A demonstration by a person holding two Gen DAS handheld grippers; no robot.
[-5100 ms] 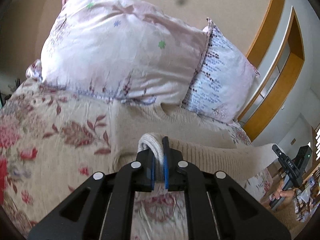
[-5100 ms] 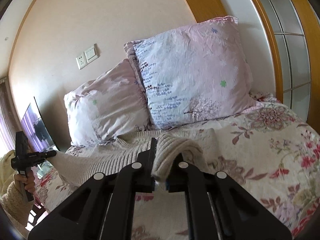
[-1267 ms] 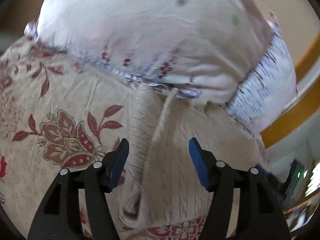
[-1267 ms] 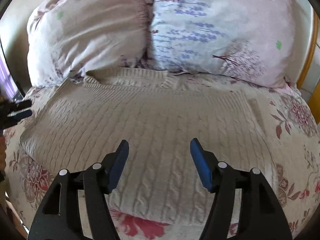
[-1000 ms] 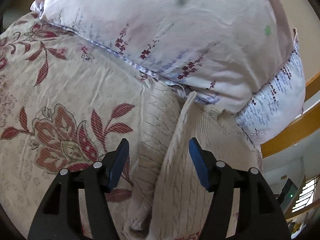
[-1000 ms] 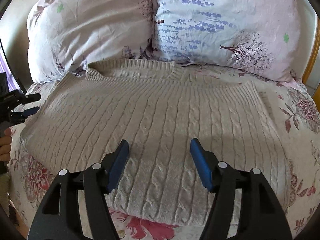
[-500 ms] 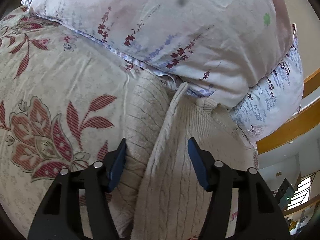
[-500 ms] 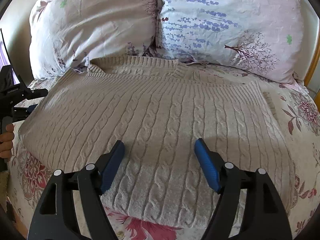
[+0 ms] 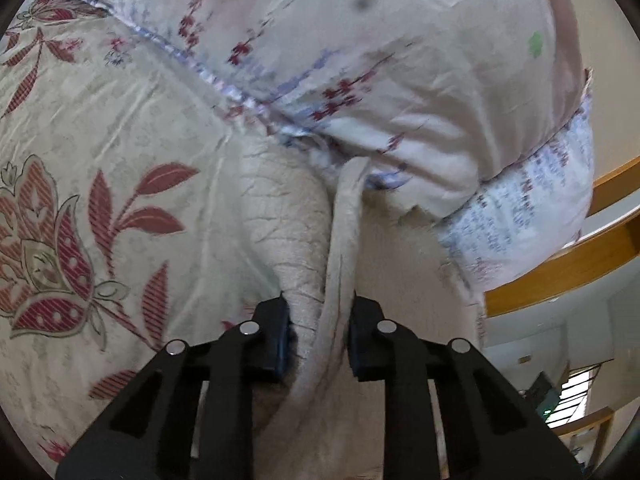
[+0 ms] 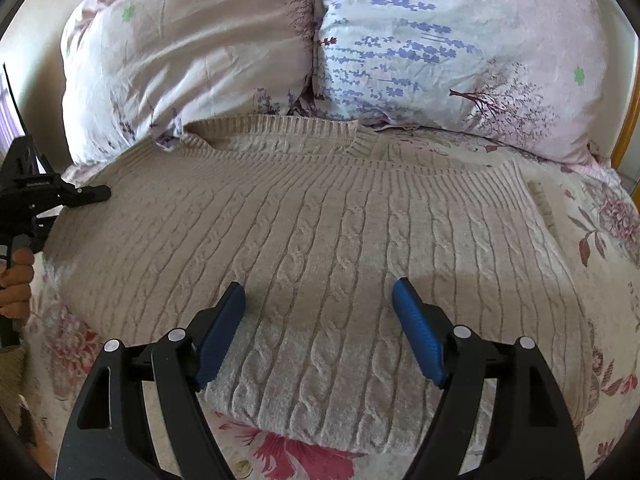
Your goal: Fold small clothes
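Observation:
A beige cable-knit sweater [image 10: 320, 248] lies spread across the floral bed, neckline toward the pillows. My right gripper [image 10: 320, 320] is open and empty, hovering over the sweater's near hem. My left gripper [image 9: 318, 336] is at the sweater's left edge, its jaws narrowed around a raised fold of the sweater [image 9: 340, 264] and its sleeve; the left gripper also shows in the right wrist view [image 10: 84, 194]. Whether the pads press the fabric is hidden.
Two floral pillows [image 10: 192, 44] [image 10: 460, 48] stand against the wall behind the sweater. The floral bedspread [image 9: 100, 160] lies to the left. A wooden frame [image 9: 560, 272] is at the right.
My left gripper has moved onto the sweater's edge and its jaws have narrowed around the fold. My right gripper has backed off a little and stays open.

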